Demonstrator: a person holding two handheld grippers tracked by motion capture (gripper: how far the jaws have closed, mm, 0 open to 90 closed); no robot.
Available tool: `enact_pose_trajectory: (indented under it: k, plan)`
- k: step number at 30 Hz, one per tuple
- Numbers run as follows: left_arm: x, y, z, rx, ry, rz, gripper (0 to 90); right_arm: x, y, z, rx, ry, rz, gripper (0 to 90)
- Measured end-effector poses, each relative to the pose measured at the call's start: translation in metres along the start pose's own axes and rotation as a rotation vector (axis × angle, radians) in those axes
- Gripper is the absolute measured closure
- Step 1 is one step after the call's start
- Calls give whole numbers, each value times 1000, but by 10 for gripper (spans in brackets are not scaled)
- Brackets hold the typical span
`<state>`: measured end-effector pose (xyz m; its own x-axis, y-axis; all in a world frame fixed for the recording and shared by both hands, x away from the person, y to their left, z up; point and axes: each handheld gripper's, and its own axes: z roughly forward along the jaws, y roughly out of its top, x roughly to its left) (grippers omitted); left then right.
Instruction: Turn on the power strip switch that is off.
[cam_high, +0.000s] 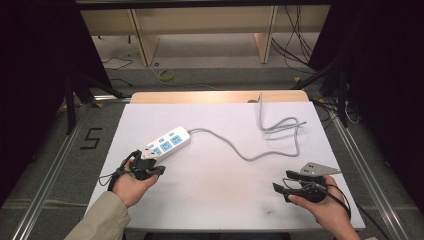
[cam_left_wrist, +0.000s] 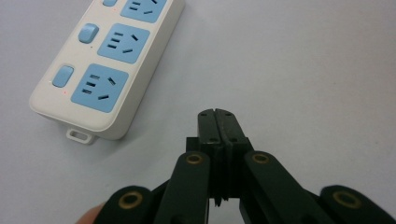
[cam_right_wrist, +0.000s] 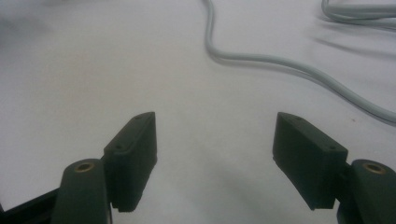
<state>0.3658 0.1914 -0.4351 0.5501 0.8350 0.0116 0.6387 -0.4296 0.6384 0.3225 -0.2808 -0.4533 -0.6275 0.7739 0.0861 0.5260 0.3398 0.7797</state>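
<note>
Forearms and hands enter the high view from below: the left tool sits at the near end of the strip, a white plastic bar with blue sockets lying slantwise on the left half of the worktop. Its grey cord snakes right and loops near the far edge. The right tool, topped by a grey plate, rests well apart at the near right. To do this well, I judge the left tool should part its jaws before closing on the strip's end, squarely across the smooth casing, which could slip.

Left tool view: black jaws pressed together on nothing, tips just beside the strip, whose rounded glossy corners, small hanging lug and blue buttons show; the worktop is matt white.

Right tool view: jaws stand wide apart above bare matt surface, the round rubbery cord curving beyond
</note>
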Motion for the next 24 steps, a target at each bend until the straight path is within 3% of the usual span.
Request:
enact_pose_trajectory:
  k: [24]
  plan:
    - [15,11,5,4,19,-42,899,0,0,1,0,-4,0,311]
